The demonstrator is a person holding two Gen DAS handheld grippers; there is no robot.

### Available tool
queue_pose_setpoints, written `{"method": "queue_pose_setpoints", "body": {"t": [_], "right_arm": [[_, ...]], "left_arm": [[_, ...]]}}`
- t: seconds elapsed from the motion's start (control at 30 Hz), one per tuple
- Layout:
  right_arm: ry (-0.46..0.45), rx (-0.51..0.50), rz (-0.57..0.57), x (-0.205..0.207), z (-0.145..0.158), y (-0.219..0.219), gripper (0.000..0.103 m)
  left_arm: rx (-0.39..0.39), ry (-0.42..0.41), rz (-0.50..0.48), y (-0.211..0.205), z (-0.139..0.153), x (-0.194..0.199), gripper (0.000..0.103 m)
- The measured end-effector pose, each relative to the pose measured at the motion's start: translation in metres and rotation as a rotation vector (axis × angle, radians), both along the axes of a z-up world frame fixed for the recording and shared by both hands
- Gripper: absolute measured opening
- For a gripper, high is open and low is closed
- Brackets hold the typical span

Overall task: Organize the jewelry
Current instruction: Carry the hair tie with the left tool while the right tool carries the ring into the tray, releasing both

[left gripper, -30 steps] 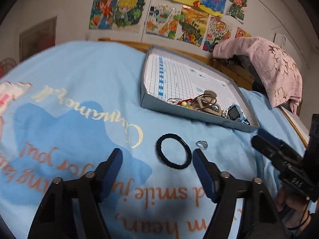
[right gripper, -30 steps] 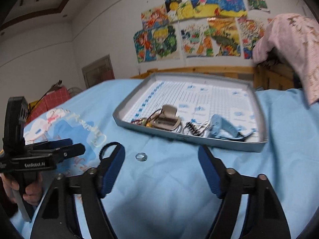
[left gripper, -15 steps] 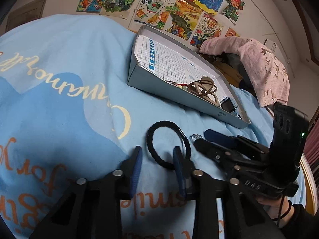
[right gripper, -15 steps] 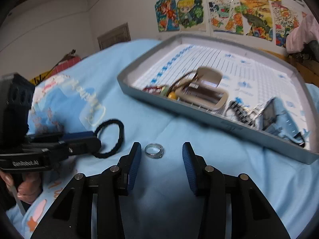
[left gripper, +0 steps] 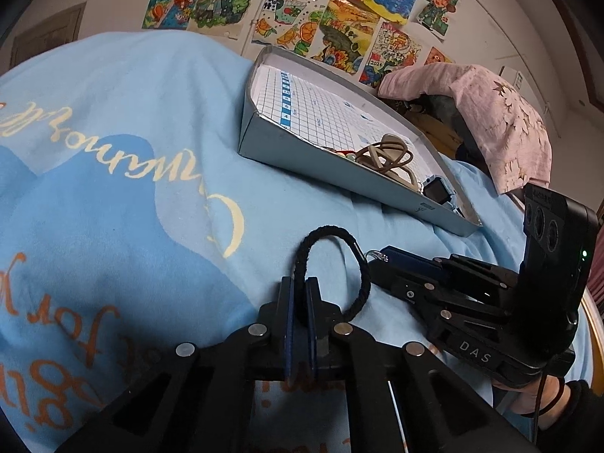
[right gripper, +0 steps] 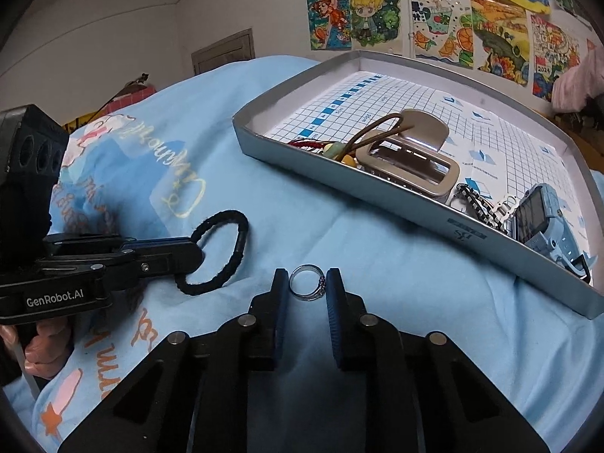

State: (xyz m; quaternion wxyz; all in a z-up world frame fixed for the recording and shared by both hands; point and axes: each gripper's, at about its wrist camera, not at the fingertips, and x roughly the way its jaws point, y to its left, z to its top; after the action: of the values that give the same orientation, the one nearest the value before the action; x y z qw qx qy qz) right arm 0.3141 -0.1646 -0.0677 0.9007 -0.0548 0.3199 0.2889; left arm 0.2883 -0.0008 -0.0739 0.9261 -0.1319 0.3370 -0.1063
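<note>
My left gripper (left gripper: 301,294) is shut on the near side of a black hair tie (left gripper: 324,249), which lies on the blue cloth; it also shows in the right wrist view (right gripper: 222,249). My right gripper (right gripper: 306,283) has its fingers close on both sides of a silver ring (right gripper: 306,286) on the cloth; the pads look to be touching or nearly touching it. The ring peeks out at the right gripper's tip in the left wrist view (left gripper: 375,255). A grey tray (right gripper: 339,185) behind holds a beige hair clip (right gripper: 411,158), a brown hair tie, beads, a chain and a blue watch (right gripper: 538,222).
The blue printed cloth (left gripper: 113,188) covers the whole work surface. The grey tray (left gripper: 264,143) sits at the back right. A pink garment (left gripper: 490,113) hangs beyond the tray. Drawings hang on the wall behind.
Both grippers moved down and forward and narrowed. The left one closed onto the black hair tie. The right one closed in around the ring.
</note>
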Motion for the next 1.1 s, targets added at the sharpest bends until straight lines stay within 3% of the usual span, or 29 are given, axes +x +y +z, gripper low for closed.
{"method": "queue_pose_setpoints", "body": {"t": [0.23,0.43,0.67,0.83,1.1], "right_arm": [[-0.045,0.038,-0.005,-0.007,0.007,-0.010,0.018],[-0.132,0.145,-0.015,-0.015,0.028,-0.033,0.017],[-0.223,0.223,-0.156,-0.005,0.053,-0.068,0.017],[-0.179,0.206,-0.253,0.023,0.046,-0.084,0.018],[-0.091,0.204,-0.287,0.054,0.027,-0.088,0.017]], "left_arm": [[0.026,-0.069,0.056,0.002,0.022,-0.016,0.005],[0.044,-0.116,0.098,-0.004,0.066,-0.013,0.005],[0.127,-0.168,0.153,-0.031,0.110,0.029,0.005],[0.153,-0.132,0.165,-0.046,0.101,0.067,0.005],[0.155,-0.055,0.188,-0.047,0.067,0.094,0.006]]}}
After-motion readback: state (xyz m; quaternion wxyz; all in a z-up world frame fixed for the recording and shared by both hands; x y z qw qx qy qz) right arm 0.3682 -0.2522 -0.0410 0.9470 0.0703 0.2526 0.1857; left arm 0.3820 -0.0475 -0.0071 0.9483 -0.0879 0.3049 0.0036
